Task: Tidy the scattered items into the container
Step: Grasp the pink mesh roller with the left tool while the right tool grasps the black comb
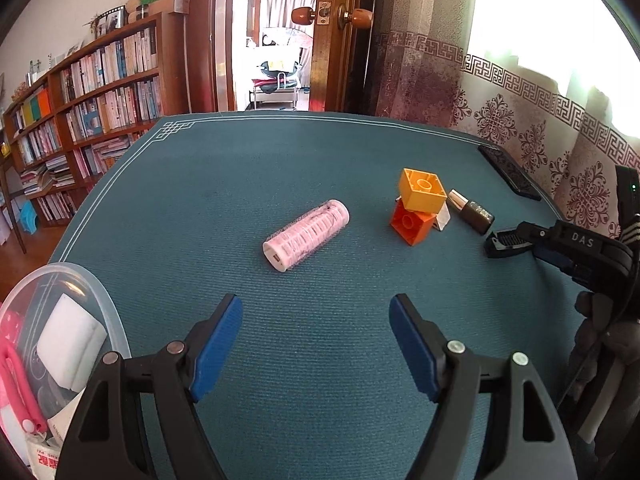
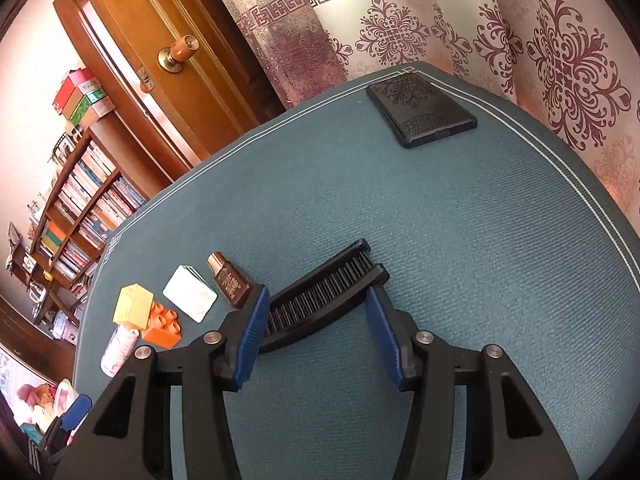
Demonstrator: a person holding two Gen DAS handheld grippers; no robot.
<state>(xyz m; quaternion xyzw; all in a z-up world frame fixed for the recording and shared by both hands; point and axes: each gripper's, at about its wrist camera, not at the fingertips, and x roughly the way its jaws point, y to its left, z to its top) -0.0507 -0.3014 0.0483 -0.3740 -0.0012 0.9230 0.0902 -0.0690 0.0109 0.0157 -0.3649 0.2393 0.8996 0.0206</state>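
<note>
My left gripper is open and empty above the teal mat, short of a pink hair roller. Farther right are a yellow brick stacked on an orange brick, a small white piece and a brown lipstick tube. A black comb lies slantwise on the mat, and my right gripper is shut on it, both pads touching it. The clear container sits at the lower left and holds a white sponge and pink items.
A black phone lies by the mat's far right edge, close to the patterned curtain. A bookshelf and an open wooden door stand beyond the table. A gloved hand holds the right gripper.
</note>
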